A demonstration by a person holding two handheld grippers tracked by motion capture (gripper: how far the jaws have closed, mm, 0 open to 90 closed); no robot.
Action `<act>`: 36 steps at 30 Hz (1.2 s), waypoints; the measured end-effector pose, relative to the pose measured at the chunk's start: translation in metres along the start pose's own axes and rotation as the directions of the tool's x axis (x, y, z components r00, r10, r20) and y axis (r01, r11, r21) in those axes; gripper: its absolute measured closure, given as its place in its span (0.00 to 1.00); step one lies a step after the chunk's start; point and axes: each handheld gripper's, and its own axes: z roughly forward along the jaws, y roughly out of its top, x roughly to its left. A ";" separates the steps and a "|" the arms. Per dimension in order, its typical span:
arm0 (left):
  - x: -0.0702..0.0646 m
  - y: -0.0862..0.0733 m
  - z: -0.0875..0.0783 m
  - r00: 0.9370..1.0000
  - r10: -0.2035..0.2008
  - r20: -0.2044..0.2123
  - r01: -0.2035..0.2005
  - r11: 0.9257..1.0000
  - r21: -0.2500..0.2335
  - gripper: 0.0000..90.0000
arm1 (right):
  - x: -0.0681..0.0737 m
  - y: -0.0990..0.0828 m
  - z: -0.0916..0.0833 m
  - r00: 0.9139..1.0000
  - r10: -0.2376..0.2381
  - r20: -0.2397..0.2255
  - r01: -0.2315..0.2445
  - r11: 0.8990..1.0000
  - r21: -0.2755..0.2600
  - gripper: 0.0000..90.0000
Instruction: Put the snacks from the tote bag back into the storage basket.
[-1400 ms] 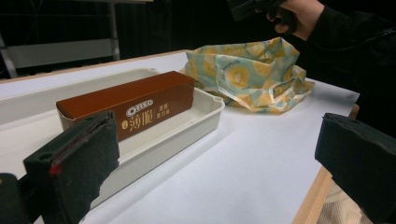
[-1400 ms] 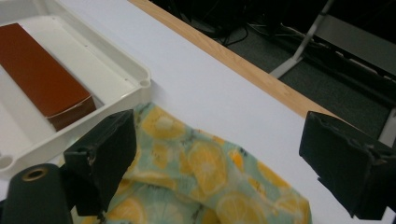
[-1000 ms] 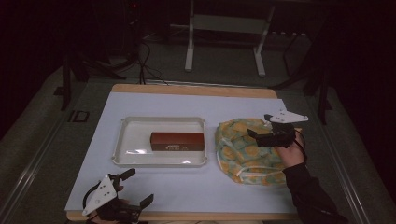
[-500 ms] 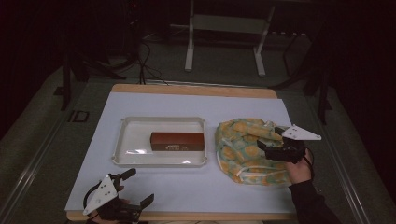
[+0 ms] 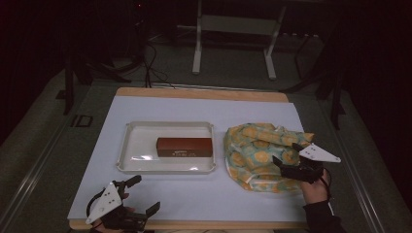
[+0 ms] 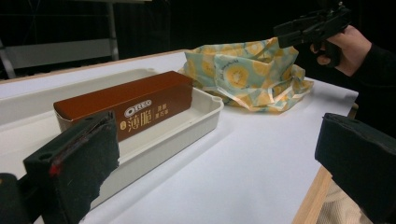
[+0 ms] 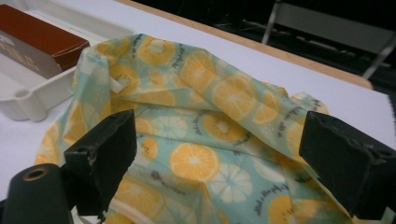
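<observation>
The right gripper [image 7: 219, 154] is hovering wide apart over the orange-print cloth [image 7: 205, 121]; the brown box [image 6: 126, 105] is reading "OREO".

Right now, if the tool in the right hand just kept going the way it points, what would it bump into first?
Most likely the orange-print cloth bag: the right tool, open, aims straight at its crumpled folds. How close it is, I can't tell.
</observation>
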 end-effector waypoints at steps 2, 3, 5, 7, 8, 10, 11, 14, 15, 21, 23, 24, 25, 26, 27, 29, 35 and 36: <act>0.000 0.000 0.000 1.000 0.000 -0.001 0.000 1.000 -0.002 0.00 | 0.001 -0.003 -0.003 1.000 0.003 0.006 -0.003 1.000 0.001 0.12; 0.000 0.000 0.000 1.000 0.001 -0.001 -0.001 1.000 0.000 0.00 | 0.002 -0.005 -0.004 1.000 -0.002 0.013 0.001 1.000 0.006 0.12; 0.000 0.000 0.000 1.000 0.001 0.000 -0.001 1.000 -0.002 0.00 | 0.004 -0.009 -0.007 1.000 -0.007 0.027 0.007 1.000 0.006 0.12; 0.000 0.000 0.000 1.000 0.002 0.001 -0.002 1.000 -0.001 0.00 | 0.006 -0.013 -0.010 0.999 -0.013 0.047 0.013 1.000 0.006 0.12; 0.000 0.000 0.000 1.000 0.002 0.002 -0.002 1.000 -0.001 0.00 | 0.006 -0.015 -0.011 0.998 -0.017 0.057 0.017 1.000 0.005 0.12; 0.000 0.000 0.000 1.000 0.005 0.004 -0.005 1.000 0.001 0.00 | 0.006 -0.019 -0.014 0.997 -0.008 0.080 0.008 1.000 -0.004 0.12; 0.000 0.000 0.000 1.000 0.006 0.005 -0.006 1.000 0.002 0.00 | 0.004 -0.020 -0.015 0.997 0.018 0.075 -0.017 1.000 -0.009 0.12; -0.001 0.000 0.000 1.000 0.010 0.009 -0.010 1.000 0.002 0.00 | 0.002 -0.028 -0.018 0.995 0.030 0.093 -0.027 0.999 -0.027 0.12; -0.001 0.000 0.000 1.000 0.009 0.010 -0.009 1.000 0.001 0.00 | 0.002 -0.030 -0.018 0.995 0.026 0.093 -0.024 0.999 -0.023 0.12; -0.002 0.000 0.000 1.000 0.015 0.012 -0.015 1.000 0.003 0.00 | 0.005 -0.039 -0.023 0.996 0.035 0.078 -0.033 0.999 -0.028 0.12; -0.002 0.000 0.000 1.000 0.017 0.015 -0.017 1.000 0.005 0.00 | 0.007 -0.041 -0.022 0.996 0.024 0.086 -0.023 1.000 -0.011 0.12; -0.002 0.000 0.000 1.000 0.017 0.014 -0.017 1.000 0.005 0.00 | 0.008 -0.043 -0.022 0.995 0.019 0.094 -0.018 1.000 -0.006 0.12; -0.002 0.001 0.000 1.000 0.017 0.014 -0.017 1.000 0.004 0.00 | 0.009 -0.044 -0.022 0.995 0.022 0.093 -0.022 1.000 -0.004 0.12; -0.002 0.001 0.000 1.000 0.016 0.013 -0.016 1.000 0.003 0.00 | 0.009 -0.045 -0.023 0.996 0.027 0.089 -0.027 1.000 -0.009 0.12; -0.002 0.001 0.000 1.000 0.018 0.013 -0.018 1.000 0.002 0.00 | 0.009 -0.046 -0.023 0.995 0.031 0.092 -0.030 0.999 -0.013 0.12; -0.003 0.001 0.001 1.000 0.017 0.016 -0.017 1.000 0.001 0.00 | 0.010 -0.047 -0.026 0.994 0.025 0.105 -0.022 0.999 -0.025 0.12; -0.003 0.001 0.001 1.000 0.020 0.016 -0.020 1.000 0.003 0.00 | 0.010 -0.047 -0.033 0.994 0.025 0.107 -0.018 0.998 -0.064 0.12; -0.003 0.001 0.001 1.000 0.020 0.016 -0.020 1.000 0.003 0.00 | 0.010 -0.048 -0.034 0.994 0.024 0.105 -0.018 0.998 -0.059 0.12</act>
